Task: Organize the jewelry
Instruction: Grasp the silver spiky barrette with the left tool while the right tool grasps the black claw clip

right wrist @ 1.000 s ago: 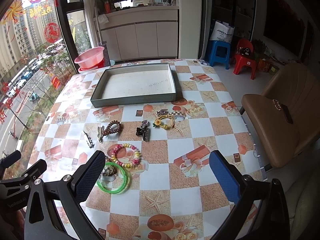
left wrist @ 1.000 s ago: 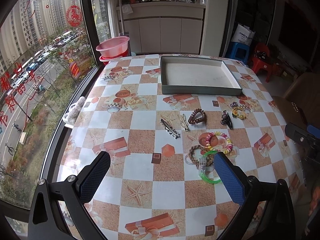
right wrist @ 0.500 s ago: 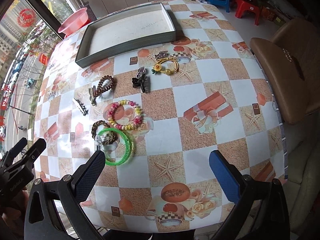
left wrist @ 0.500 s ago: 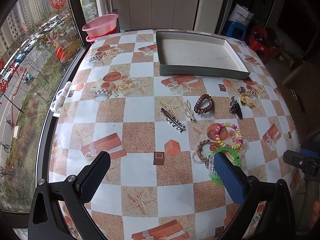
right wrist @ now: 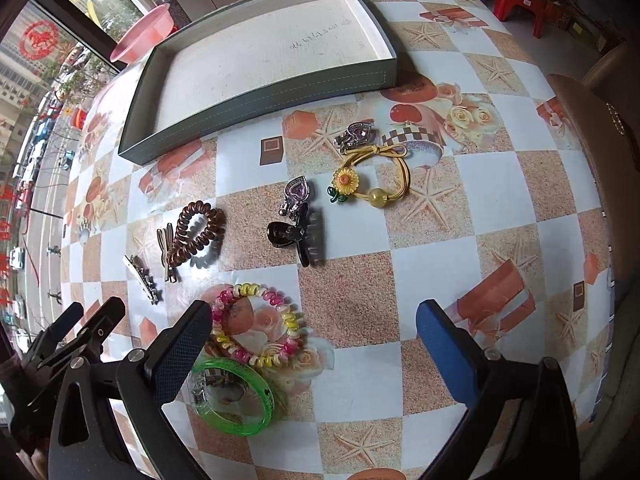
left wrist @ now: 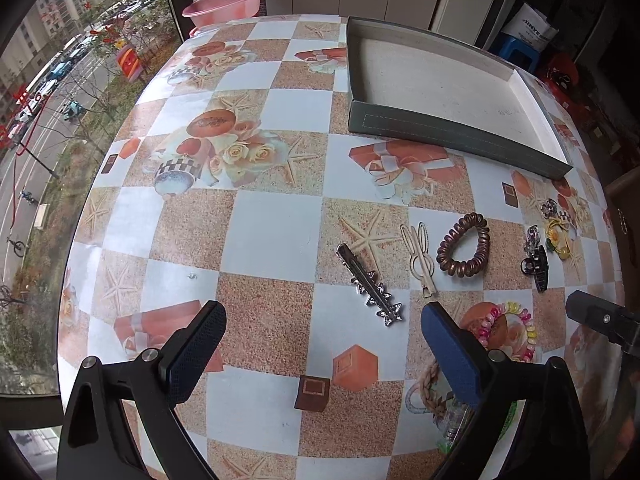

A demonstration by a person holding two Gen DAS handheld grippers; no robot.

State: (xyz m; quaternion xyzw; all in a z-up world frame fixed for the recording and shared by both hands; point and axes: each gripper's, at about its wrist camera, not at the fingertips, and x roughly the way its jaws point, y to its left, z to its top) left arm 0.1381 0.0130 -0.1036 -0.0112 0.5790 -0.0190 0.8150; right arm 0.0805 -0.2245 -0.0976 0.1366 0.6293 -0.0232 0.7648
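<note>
A table in checked oilcloth carries a grey tray and scattered hair accessories.

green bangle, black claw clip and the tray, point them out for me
green bangle (right wrist: 256, 424), right wrist view, on its near rim
black claw clip (right wrist: 298, 236), right wrist view, on its body
tray (right wrist: 264, 92), right wrist view, on its front wall

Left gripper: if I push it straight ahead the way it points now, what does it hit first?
Probably the silver hair clip, which lies just ahead of the open left gripper, right of centre between the fingers. Only bare tablecloth lies before it. Depth is hard to judge through the fisheye.
</note>
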